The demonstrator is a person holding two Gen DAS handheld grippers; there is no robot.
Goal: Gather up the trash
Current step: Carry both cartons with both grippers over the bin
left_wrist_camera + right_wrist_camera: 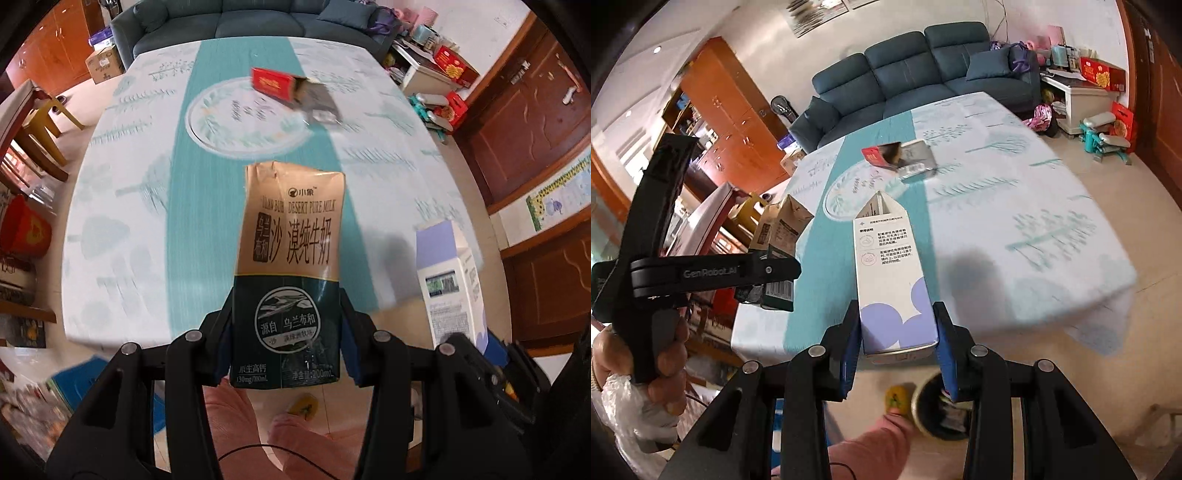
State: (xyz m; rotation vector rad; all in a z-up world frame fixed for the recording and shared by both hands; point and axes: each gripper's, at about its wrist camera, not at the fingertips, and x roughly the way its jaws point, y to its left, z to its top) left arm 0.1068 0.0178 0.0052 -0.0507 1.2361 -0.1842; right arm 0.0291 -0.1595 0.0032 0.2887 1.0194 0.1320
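Observation:
My left gripper [286, 343] is shut on a tan and dark green milk carton [291, 258], held in the air over the near edge of the table [122, 229]. My right gripper [895, 332] is shut on a white box with purple circles [890, 273]; the same white box [452, 280] shows at the right of the left wrist view. In the right wrist view the left gripper and its milk carton [781, 236] hang at the left. A red box [273, 83] with a silvery wrapper [317, 105] lies on the far part of the table. A dark bin [940, 408] stands on the floor below.
A blue sofa [916, 70] stands behind the table. Wooden cabinets [727, 110] line the left, a wooden door [532, 107] the right. A person's pink trouser legs [295, 443] and a yellow slipper [897, 400] are below the grippers. Boxes and bags crowd the far right corner.

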